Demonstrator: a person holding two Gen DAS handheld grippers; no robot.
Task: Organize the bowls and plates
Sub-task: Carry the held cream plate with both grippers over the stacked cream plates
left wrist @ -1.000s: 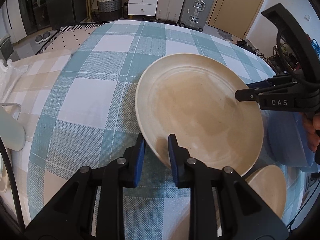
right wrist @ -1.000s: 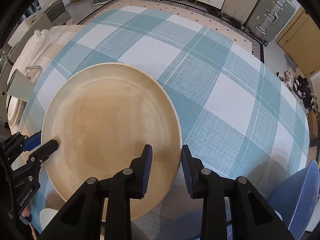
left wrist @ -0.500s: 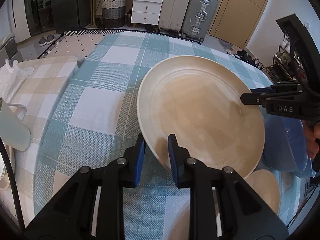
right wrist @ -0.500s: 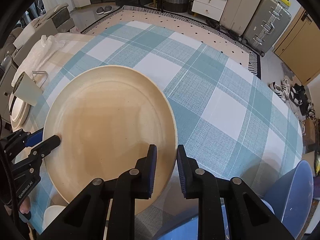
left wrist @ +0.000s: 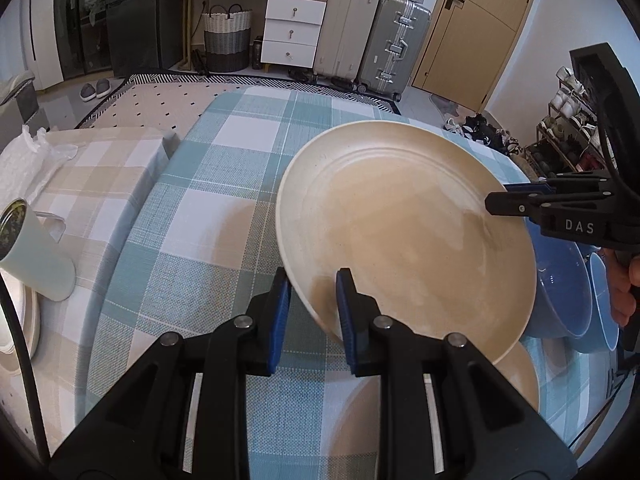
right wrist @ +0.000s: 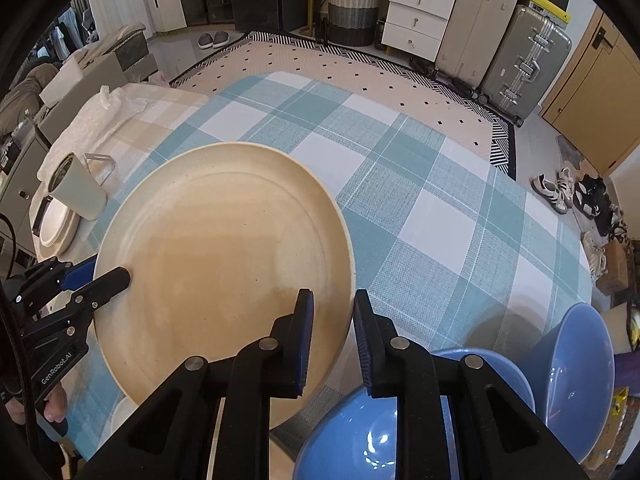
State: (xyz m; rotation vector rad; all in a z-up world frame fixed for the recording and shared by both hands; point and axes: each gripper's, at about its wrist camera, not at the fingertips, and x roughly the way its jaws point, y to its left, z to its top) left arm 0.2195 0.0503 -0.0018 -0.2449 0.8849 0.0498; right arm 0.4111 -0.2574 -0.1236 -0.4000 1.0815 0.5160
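Left claw (left wrist: pixel 310 312) clamped on near rim of big cream plate (left wrist: pixel 404 232); right claw (right wrist: pixel 331 336) pinches opposite rim. Two grips, I judge, keep wide plate level above checked tablecloth (left wrist: pixel 224 184). Blue bowls (right wrist: pixel 576 372) wait at right.

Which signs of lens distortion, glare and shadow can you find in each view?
Left wrist view: suitcases and door bow outward toward black corners; the beige plate shadows the checked tablecloth. Right wrist view: the same curved edges; window glints on the blue bowl.
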